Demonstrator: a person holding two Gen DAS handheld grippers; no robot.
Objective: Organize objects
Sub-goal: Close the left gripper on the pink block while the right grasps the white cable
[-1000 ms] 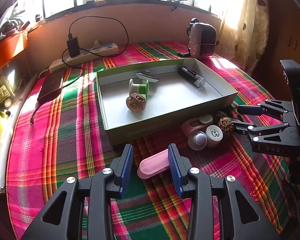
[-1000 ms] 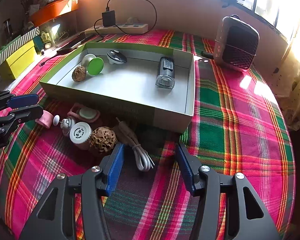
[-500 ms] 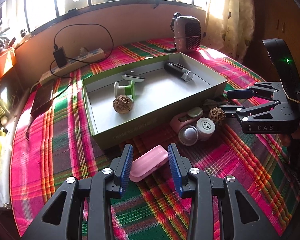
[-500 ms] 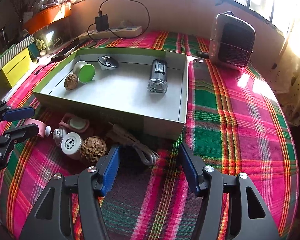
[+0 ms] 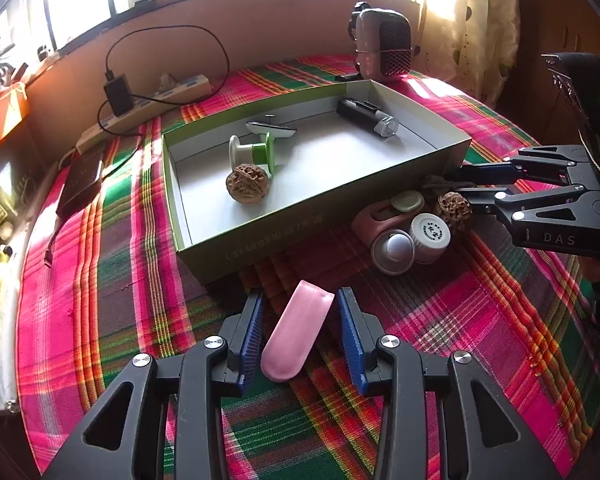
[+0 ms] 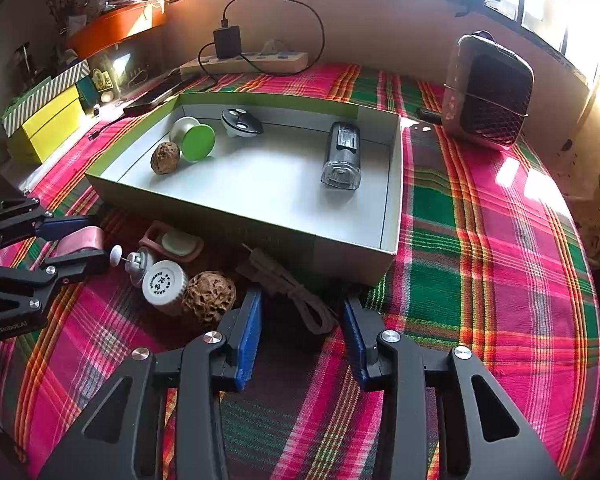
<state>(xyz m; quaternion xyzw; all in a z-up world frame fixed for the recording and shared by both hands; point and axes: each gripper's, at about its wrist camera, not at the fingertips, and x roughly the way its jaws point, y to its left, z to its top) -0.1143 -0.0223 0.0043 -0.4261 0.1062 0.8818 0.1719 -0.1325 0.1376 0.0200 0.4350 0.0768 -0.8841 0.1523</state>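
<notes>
A pink oblong case lies on the plaid cloth between the jaws of my left gripper, which is open, with small gaps at both blue pads. My right gripper straddles a coiled beige cable; its jaws are closing and the pads stand clear of the cable. Beside them lie a walnut, a white cap, a small silver-topped piece and a pink holder with a pale disc. The green box holds another walnut, a green spool, a black light and a small black-and-white gadget.
A small heater stands at the back right. A power strip with a charger and a dark phone lie behind the box. Yellow boxes and an orange planter line the left side.
My left gripper has shifted and rolled a little, so the pink case now lies lengthways between its jaws. The right gripper's jaws have narrowed around the cable.
</notes>
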